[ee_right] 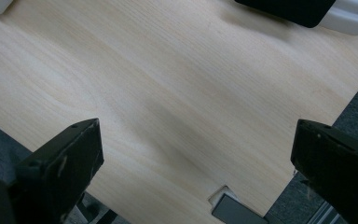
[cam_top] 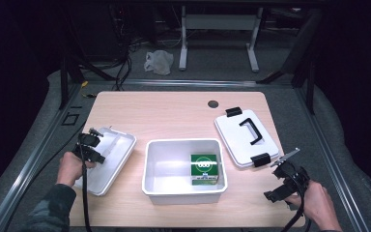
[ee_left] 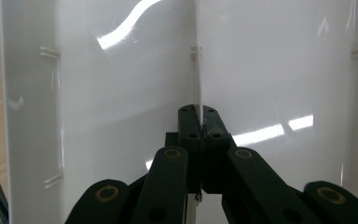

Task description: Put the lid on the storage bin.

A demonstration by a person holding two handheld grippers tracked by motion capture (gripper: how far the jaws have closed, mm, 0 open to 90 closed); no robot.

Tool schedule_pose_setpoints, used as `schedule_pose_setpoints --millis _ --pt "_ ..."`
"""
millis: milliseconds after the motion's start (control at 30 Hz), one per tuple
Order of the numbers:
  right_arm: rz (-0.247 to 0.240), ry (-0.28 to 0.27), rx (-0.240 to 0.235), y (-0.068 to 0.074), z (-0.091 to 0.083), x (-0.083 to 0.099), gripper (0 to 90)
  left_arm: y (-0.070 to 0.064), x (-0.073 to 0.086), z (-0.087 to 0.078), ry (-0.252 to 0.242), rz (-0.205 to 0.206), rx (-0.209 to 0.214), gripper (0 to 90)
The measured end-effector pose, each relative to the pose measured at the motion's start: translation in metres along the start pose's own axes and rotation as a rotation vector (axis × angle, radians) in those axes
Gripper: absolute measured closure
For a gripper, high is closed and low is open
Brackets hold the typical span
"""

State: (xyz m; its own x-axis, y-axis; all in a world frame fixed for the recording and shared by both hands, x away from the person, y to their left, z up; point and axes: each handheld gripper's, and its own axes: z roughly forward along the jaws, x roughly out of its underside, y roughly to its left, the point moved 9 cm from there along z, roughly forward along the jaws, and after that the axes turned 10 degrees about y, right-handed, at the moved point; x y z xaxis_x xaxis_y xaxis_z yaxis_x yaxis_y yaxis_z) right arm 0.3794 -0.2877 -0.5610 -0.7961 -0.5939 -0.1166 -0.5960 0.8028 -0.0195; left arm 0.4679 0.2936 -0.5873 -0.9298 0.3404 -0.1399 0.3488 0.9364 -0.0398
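The left gripper (cam_top: 91, 147) clamps the white tray's (cam_top: 121, 154) central rib to carry it, while the right gripper (cam_top: 284, 181), at five o'clock, hovers spread and empty.

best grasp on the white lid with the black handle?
Grip the white rectangular plastic lid by its raised black handle, from straight above. It lies flat on the wooden table, handle up, so the edges offer little purchase. The open right claw is nearest; turn it to pinch across the bar.
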Motion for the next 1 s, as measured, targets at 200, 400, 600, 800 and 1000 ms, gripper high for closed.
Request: schedule_pose_setpoints --millis 200,400,600,800,1000 --pt "0.002 0.000 0.000 -0.001 0.001 0.001 1.7 -0.005 -0.003 -0.016 -0.021 0.086 -0.013 89.1" --pt "-0.002 0.000 -0.004 0.000 0.001 0.001 1.8 -0.009 -0.006 -0.027 -0.046 0.141 0.020 89.2" --pt "-0.005 0.005 -0.011 0.001 0.003 0.002 1.8 -0.006 -0.011 -0.048 -0.067 0.205 0.022 89.2" --pt "-0.009 0.007 -0.014 0.002 0.003 0.002 1.9 -0.011 -0.017 -0.077 -0.095 0.275 0.025 89.2" --pt "-0.015 0.011 -0.017 0.002 0.005 0.002 2.0 -0.023 -0.023 -0.103 -0.124 0.366 0.037 89.3"
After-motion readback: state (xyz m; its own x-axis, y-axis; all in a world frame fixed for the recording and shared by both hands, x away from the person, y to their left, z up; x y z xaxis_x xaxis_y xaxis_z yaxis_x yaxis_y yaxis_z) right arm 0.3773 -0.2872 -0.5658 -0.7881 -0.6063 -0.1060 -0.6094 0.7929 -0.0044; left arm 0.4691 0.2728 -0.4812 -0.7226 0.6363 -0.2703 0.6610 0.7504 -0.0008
